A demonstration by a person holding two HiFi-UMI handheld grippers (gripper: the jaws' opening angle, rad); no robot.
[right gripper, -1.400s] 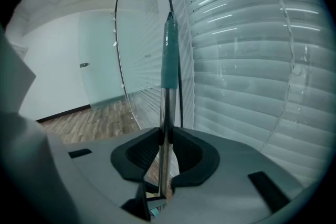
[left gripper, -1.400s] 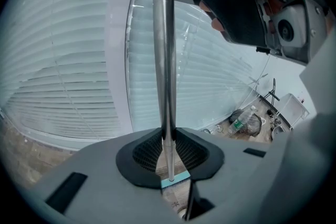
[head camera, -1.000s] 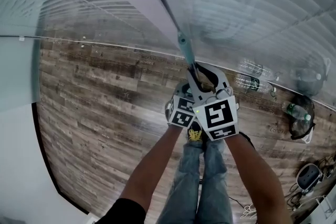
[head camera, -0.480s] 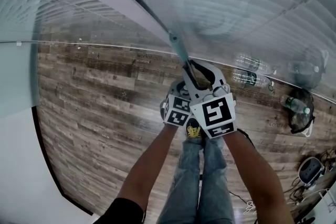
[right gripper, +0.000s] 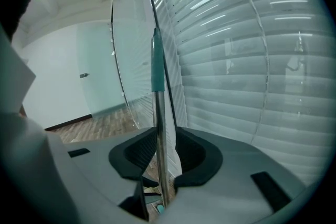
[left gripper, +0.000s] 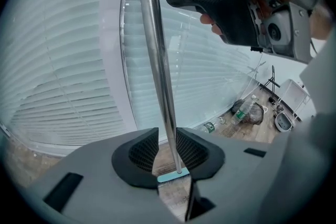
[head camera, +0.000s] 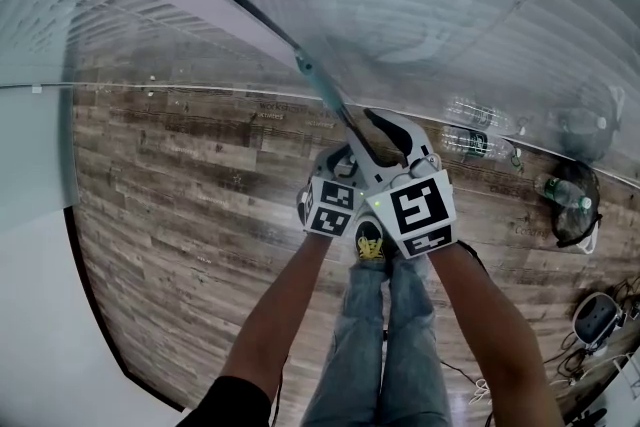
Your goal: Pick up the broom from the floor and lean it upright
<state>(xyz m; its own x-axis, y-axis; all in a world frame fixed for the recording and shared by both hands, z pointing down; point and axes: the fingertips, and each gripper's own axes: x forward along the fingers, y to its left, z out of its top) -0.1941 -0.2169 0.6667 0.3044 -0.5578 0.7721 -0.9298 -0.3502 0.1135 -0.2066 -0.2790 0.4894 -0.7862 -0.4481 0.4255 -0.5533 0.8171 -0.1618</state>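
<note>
The broom stands upright against the window blinds, its metal handle (left gripper: 157, 60) rising to a teal grip (head camera: 318, 87). A teal part at its foot (left gripper: 173, 177) shows low down by the wooden floor. My left gripper (left gripper: 167, 152) is lower on the handle with its pads shut on the metal, having eased only slightly. My right gripper (right gripper: 165, 152) is higher up, just below the teal grip (right gripper: 157, 68). Its jaws have just been opening, with the handle standing loose between them and a gap on one side. In the head view my right gripper (head camera: 385, 130) partly covers my left gripper (head camera: 340, 165).
Glass panels with white blinds (head camera: 450, 5) stand directly ahead. Plastic bottles (head camera: 475, 115) lie along the wall's base, a dark bag (head camera: 572, 210) holding a green bottle sits further right, and cables (head camera: 595, 335) lie at lower right. The person's legs and shoes (head camera: 370, 245) are below the grippers.
In the head view the handle's teal grip has shifted left and up toward the blinds. The right gripper's jaws have spread apart. Both hands stayed nearly in place.
</note>
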